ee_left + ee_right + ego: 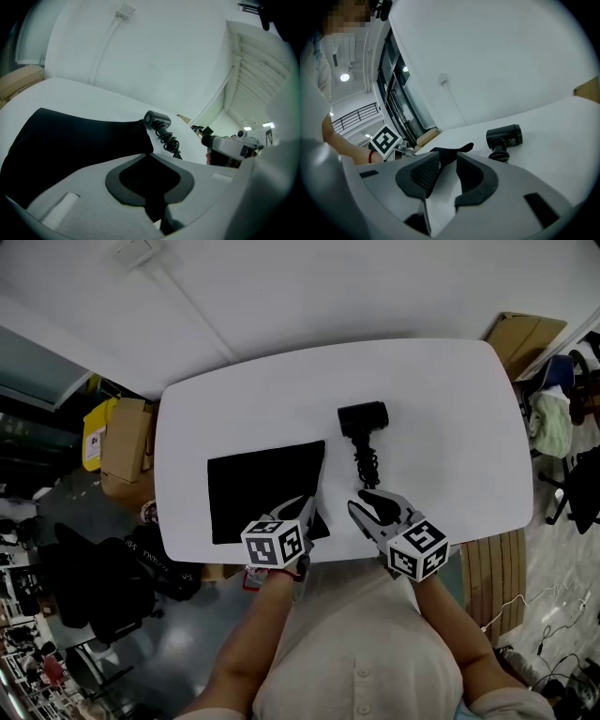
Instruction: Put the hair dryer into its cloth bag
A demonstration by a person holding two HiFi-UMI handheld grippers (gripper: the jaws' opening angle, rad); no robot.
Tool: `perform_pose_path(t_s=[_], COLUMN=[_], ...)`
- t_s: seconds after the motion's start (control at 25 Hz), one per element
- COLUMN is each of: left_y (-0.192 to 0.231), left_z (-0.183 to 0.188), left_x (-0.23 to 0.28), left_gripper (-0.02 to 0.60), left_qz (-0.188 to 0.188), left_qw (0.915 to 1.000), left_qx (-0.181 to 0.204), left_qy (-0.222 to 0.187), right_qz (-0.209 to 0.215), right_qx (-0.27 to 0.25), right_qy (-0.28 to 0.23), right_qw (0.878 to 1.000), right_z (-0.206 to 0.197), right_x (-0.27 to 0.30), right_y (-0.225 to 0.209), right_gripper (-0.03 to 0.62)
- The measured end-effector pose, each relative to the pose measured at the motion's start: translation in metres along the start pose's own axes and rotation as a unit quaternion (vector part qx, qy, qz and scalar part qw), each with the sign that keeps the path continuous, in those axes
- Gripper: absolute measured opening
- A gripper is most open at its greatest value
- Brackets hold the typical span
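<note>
Cloth bag: the cloth bag point(262, 488) is lying flat and black on the white table point(450, 427), toward the 9 o'clock side of its middle.
Hair dryer: the hair dryer point(363, 418) is resting on the table outside the bag, at about 2 o'clock of it, with its coiled cord point(367, 465) trailing toward 6 o'clock.
Left claw: the left claw point(302, 512) is pinching almost shut on the bag's near edge by the 5 o'clock corner, with black cloth filling the gap between its jaws.
Right claw: the right claw point(367, 502) is standing partly open and holding nothing, just at the 6 o'clock end of the cord.
Bag handling: it is looking soft, thin and limp, likely sagging shut unless one layer at the mouth is being held up. Which edge is the mouth I cannot tell.
Dryer handling: it is looking rigid, smooth and fairly weighty. The handle below the barrel is probably offering the surest hold, and the loose cord is risking a snag.
Writing: a small pale mark is showing on the barrel in the right gripper view, too small to read. The marker cubes point(275, 542) are carrying only square patterns.
</note>
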State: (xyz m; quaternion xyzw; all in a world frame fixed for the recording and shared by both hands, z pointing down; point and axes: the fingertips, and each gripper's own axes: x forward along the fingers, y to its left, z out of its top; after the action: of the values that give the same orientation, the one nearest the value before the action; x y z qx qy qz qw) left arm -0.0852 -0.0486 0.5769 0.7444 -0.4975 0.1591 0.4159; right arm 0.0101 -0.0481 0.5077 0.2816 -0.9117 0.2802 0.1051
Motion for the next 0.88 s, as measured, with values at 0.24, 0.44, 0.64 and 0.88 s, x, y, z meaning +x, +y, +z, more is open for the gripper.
perform_pose_path(t_s=[0.24,0.44,0.64,0.88], left_y=[0.000,0.001,0.005,0.007], left_z=[0.007,0.012,0.011,0.009], left_x=[-0.016,-0.025,-0.030,-0.035], left_gripper=[0.031,0.031,0.031,0.031], left_qz=[-0.012,-0.020,-0.021,-0.023], left_qw=[0.9997,0.9992,0.9989,0.9986], left_qx=[-0.002,-0.007,-0.012,-0.014], left_qy=[-0.021,-0.034,-0.041,-0.044], right_qz=[0.054,0.071,0.090,0.121], right_qx=[0.068,0.118,0.173,0.241], right_qy=[0.023,0.047,0.061,0.068], right_qw=[0.996,0.989,0.979,0.960], right_z=[-0.008,-0.019,-0.025,-0.028], right_x=[0.038,0.064,0.082,0.097], right_y=[0.010,0.011,0.012,0.020], right_gripper=[0.117,0.114,0.112,0.106])
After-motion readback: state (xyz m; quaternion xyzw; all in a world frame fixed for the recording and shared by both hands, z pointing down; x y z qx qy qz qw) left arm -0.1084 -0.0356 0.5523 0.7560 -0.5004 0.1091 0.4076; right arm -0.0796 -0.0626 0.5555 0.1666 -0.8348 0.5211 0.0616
